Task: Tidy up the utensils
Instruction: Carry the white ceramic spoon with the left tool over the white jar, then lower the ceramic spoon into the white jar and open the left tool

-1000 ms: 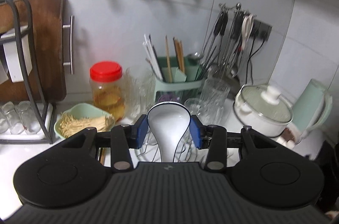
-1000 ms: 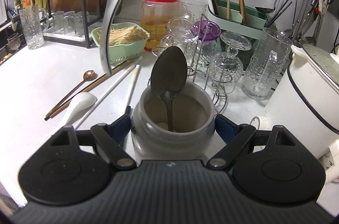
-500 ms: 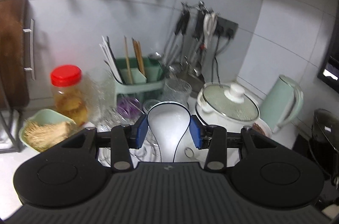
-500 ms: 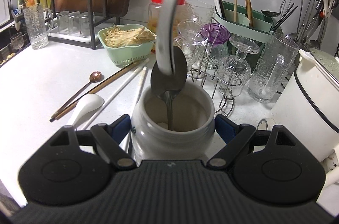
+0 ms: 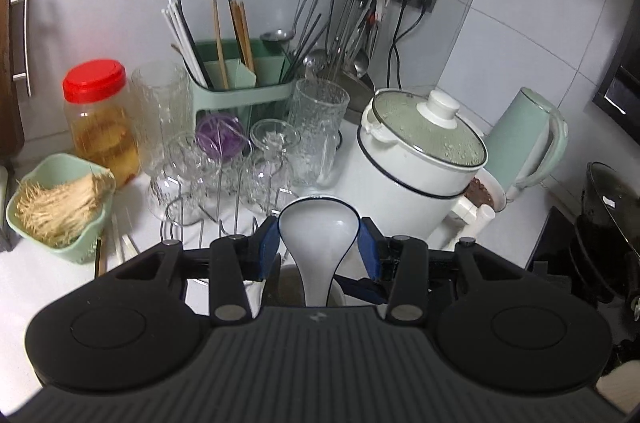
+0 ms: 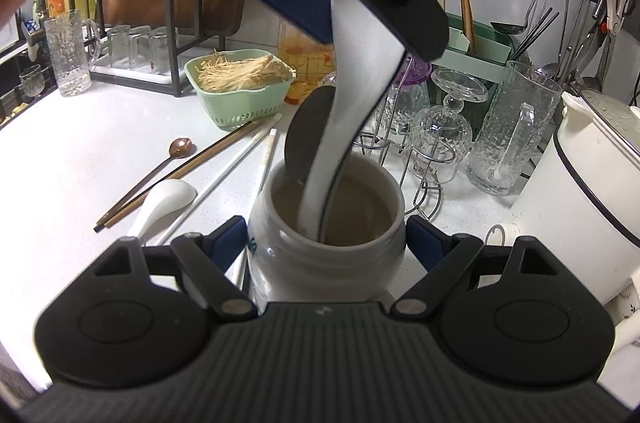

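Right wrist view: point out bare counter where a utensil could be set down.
Bare counter lies left of the copper spoon, in front of the black rack. Crowded: chopsticks and a white spoon lie beside the jar; glasses fill its right.

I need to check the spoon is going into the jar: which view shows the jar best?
Right wrist: the jar fills the centre, mouth open, white spoon handle entering it. Left wrist shows only a sliver of its rim behind the spoon's bowl.
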The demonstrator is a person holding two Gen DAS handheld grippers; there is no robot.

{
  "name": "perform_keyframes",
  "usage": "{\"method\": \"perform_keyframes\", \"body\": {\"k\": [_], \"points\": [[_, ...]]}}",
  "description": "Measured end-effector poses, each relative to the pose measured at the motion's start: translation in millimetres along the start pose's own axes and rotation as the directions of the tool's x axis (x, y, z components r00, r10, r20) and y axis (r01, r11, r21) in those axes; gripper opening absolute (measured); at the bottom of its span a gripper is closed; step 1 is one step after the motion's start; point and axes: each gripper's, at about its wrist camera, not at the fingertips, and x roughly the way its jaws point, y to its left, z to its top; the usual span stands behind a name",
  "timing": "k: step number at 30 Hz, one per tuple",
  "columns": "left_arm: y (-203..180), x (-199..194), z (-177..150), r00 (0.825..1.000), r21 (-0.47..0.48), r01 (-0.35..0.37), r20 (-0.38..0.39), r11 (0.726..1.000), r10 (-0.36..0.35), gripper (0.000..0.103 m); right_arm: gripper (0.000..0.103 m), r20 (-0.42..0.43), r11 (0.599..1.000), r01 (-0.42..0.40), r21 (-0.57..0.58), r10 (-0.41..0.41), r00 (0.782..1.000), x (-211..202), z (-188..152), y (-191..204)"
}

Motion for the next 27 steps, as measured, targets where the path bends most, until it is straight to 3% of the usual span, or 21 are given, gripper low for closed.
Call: {"method": "perform_keyframes", "body": {"k": [7,13,23,27], "points": [[-2.3,11.7,3.6,0.992,-0.023,-0.008,-0.128,1.000,0.006,0.048,0.089,0.001,1.000,-0.010,-0.019,0.010,1.000,-1.5,-0.5,0.7],[-4.4,24.7,4.2,0.970,-0.027,-0.011,-0.245,1.000,0.004,0.048,0.089,0.005,0.999,-0.021,-0.037,0.021,1.000,-2.3,-1.7,0.6],[-3.0,50.3,7.2,0.932,-0.032,-0.015,-0.362,0.999,0.002,0.048,0.089,0.014,0.997,-0.037,-0.065,0.038,0.999,-3.6,-3.7,0.2],[-2.3,56.5,3.0,0.926,-0.032,-0.020,-0.377,0.999,0.006,0.048,0.089,0.017,0.997,-0.038,-0.070,0.039,0.999,-4.2,-4.5,0.4]]}}
